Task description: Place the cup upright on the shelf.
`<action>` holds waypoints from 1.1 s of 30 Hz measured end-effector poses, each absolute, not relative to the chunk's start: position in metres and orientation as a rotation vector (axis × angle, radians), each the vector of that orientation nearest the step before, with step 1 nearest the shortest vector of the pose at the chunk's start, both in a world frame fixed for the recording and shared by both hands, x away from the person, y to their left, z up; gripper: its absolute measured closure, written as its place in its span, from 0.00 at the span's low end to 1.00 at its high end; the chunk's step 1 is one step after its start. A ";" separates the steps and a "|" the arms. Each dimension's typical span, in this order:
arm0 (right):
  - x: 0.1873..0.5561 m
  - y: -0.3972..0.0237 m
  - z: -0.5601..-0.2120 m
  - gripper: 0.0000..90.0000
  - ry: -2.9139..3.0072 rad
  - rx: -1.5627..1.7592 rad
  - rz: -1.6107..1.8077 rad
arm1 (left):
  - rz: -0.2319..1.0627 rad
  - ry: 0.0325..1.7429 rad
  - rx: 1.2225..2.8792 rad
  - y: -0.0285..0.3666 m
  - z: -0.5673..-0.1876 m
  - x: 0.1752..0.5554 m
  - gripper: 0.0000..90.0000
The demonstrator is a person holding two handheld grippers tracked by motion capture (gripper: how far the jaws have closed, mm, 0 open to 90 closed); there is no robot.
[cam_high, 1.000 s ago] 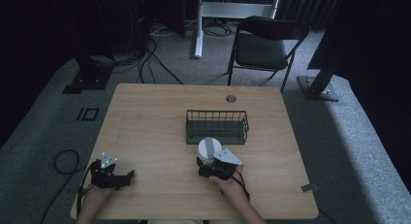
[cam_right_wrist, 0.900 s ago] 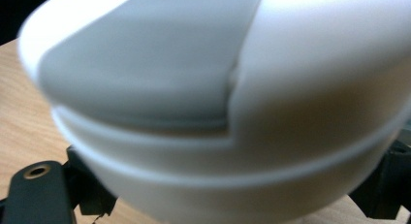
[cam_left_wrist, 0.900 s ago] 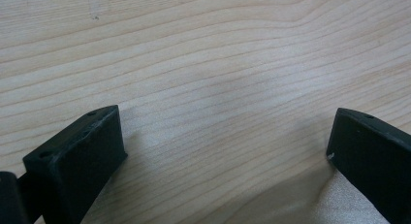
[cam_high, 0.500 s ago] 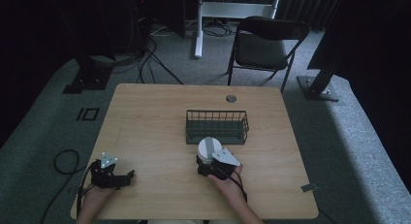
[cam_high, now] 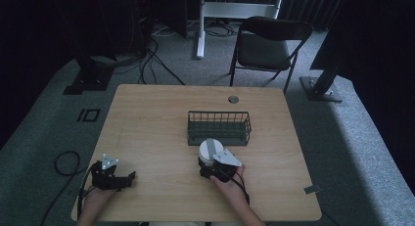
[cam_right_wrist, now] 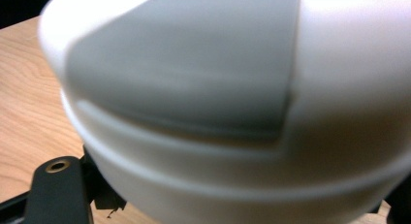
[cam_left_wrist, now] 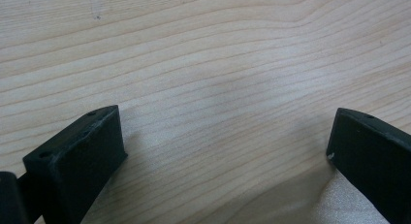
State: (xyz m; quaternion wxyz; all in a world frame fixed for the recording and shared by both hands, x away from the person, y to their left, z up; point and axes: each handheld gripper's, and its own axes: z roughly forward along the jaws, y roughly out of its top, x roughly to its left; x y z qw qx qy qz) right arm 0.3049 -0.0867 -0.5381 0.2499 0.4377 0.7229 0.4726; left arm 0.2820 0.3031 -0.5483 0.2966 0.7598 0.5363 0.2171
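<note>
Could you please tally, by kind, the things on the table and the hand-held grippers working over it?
Wire basket: 1
White round container with a grey stripe: 1
Hand-held grippers: 2, the left hand-held gripper and the right hand-held gripper
Total: 4

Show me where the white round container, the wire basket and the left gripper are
white round container [cam_high: 209, 148], high view, on its grey-striped top.
wire basket [cam_high: 219, 135], high view, on its front wall.
left gripper [cam_high: 131, 176], high view, between its jaw tips.
</note>
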 end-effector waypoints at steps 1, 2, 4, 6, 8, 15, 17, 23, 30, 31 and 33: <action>0.304 -0.086 -0.536 0.20 1.966 1.189 1.286 | 0.577 1.426 2.020 0.303 -0.548 0.282 0.00; 0.304 -0.087 -0.534 0.20 1.964 1.183 1.293 | 0.577 1.426 2.020 0.303 -0.548 0.282 0.00; 0.303 -0.087 -0.528 0.20 1.957 1.186 1.310 | 0.577 1.426 2.020 0.303 -0.548 0.282 0.00; 0.303 -0.087 -0.522 0.20 1.963 1.173 1.318 | 0.577 1.426 2.018 0.303 -0.548 0.282 0.00; 0.303 -0.087 -0.515 0.20 1.962 1.162 1.328 | 0.577 1.426 2.018 0.303 -0.548 0.282 0.00; 0.306 -0.087 -0.496 0.20 1.957 1.138 1.362 | 0.577 1.426 2.018 0.303 -0.548 0.282 0.00; 0.307 -0.087 -0.491 0.20 1.950 1.135 1.366 | 0.577 1.426 2.018 0.303 -0.548 0.282 0.00; 0.313 -0.088 -0.476 0.20 1.939 1.120 1.381 | 0.577 1.427 2.018 0.303 -0.548 0.282 0.00; 0.322 -0.090 -0.458 0.20 1.902 1.116 1.406 | 0.578 1.426 2.018 0.303 -0.548 0.282 0.00; 0.323 -0.091 -0.455 0.20 1.894 1.112 1.410 | 0.578 1.426 2.018 0.303 -0.548 0.282 0.00; 0.326 -0.092 -0.451 0.20 1.882 1.115 1.410 | 0.578 1.426 2.018 0.303 -0.548 0.282 0.00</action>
